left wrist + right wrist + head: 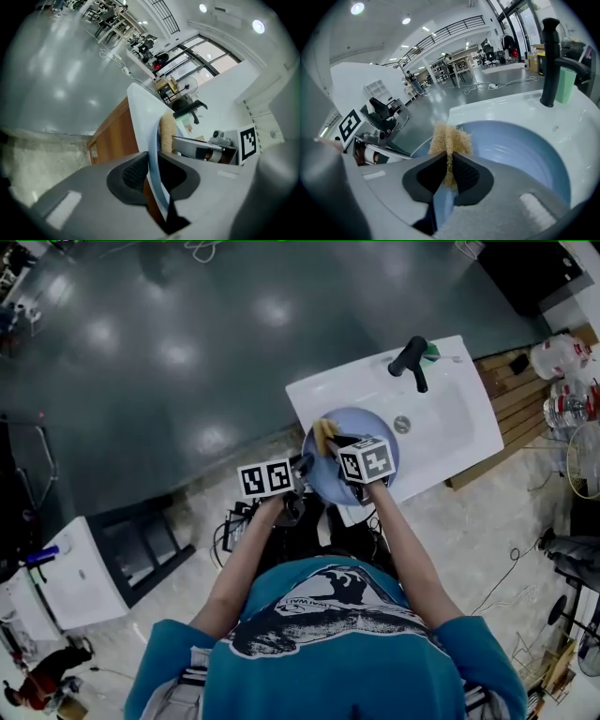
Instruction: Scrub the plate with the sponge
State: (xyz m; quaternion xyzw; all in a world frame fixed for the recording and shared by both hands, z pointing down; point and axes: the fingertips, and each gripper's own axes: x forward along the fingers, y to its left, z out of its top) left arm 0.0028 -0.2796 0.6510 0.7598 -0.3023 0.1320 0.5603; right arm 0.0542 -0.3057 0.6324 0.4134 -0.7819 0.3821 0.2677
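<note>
A pale blue plate (377, 425) stands tilted over the white sink (455, 423). My left gripper (305, 466) is shut on the plate's near left rim. In the left gripper view the thin blue rim (154, 152) runs between the dark pads (133, 171). My right gripper (334, 442) is shut on a tan fibrous sponge (324, 433) and holds it against the plate's upper left part. In the right gripper view the sponge (450, 139) sticks out past the jaws over the plate's blue face (520, 150), and the left gripper (375, 140) shows at the left.
A black faucet (411, 357) stands at the sink's back edge with a green item (565, 84) beside it. The sink rests on a wooden base (117, 136). Water bottles (562, 357) sit at the right, a white cabinet (75, 573) at the lower left.
</note>
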